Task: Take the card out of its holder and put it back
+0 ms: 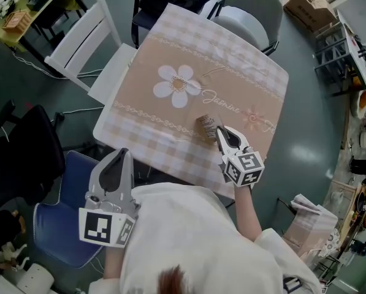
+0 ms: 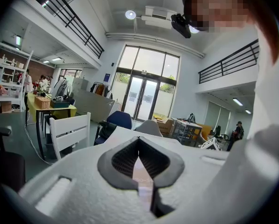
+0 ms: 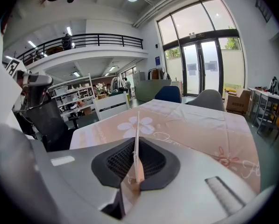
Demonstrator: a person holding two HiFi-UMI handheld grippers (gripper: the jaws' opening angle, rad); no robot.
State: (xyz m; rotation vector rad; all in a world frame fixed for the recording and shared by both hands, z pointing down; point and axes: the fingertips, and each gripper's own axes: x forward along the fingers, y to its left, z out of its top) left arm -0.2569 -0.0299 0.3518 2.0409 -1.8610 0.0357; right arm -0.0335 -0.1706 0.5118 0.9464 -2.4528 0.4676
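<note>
Jaws of the right gripper (image 3: 136, 146) are pinched on one thin card (image 3: 138, 125), seen edge-on above the near part of the table (image 1: 232, 60). Whether a holder is around it cannot be told. The left gripper (image 2: 139, 141), pressed together and empty, is held beside the table's near edge. Two grippers are counted.

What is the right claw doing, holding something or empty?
Holding. The right gripper has its jaws closed on a thin brown piece, seen edge-on between them. Card or holder: cannot tell.
</note>
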